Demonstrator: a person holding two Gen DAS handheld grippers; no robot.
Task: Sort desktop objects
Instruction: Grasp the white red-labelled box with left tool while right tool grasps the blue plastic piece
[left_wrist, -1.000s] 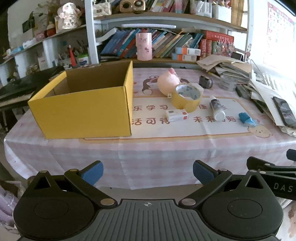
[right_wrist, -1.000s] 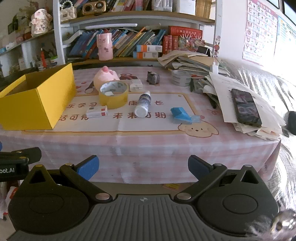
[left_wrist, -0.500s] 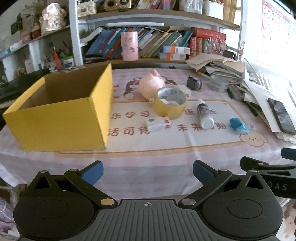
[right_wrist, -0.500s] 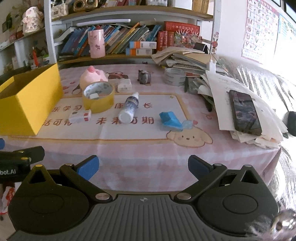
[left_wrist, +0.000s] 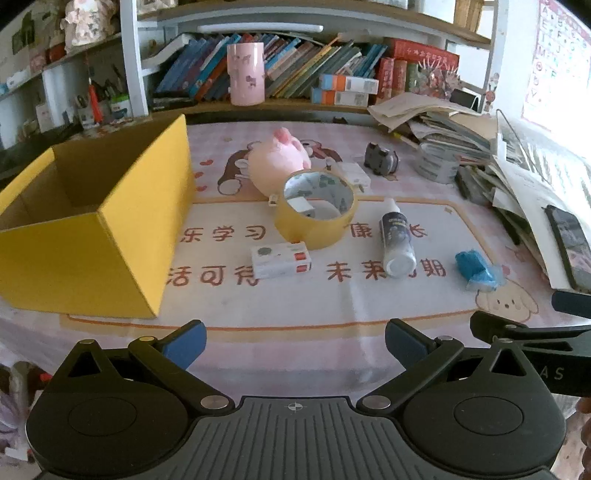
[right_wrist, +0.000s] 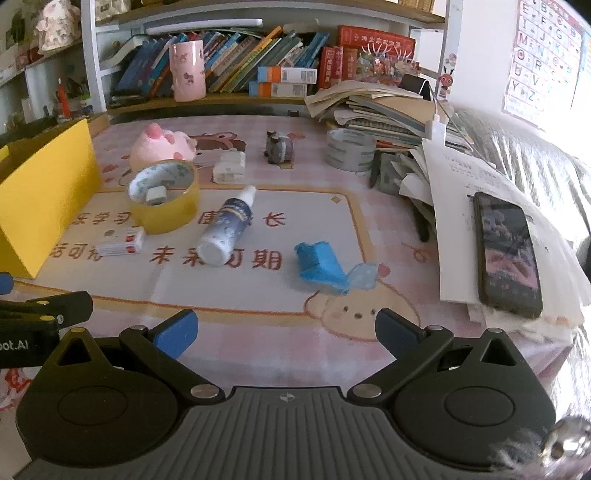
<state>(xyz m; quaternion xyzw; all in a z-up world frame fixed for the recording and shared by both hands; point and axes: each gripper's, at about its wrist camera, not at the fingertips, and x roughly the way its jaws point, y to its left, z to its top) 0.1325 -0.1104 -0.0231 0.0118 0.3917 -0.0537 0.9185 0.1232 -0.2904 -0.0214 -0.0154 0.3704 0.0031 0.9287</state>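
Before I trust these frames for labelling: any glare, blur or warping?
Left wrist view: window glare washes out the upper right; the yellow box looks slightly soft. Right wrist view: glare on the alphabet poster; fisheye bends the shelf; edges darken.

Both wrist cameras sat low, near the counter's (left_wrist: 295, 354) front edge, facing its back; both showed the yellow tape roll (left_wrist: 316, 221) (right_wrist: 164, 206).

Front strip of the table (left_wrist: 295, 354) is left open; farther in, the way's blocked by the yellow box (left_wrist: 110, 240), tape roll (left_wrist: 314, 210) and bottle (left_wrist: 395, 240).
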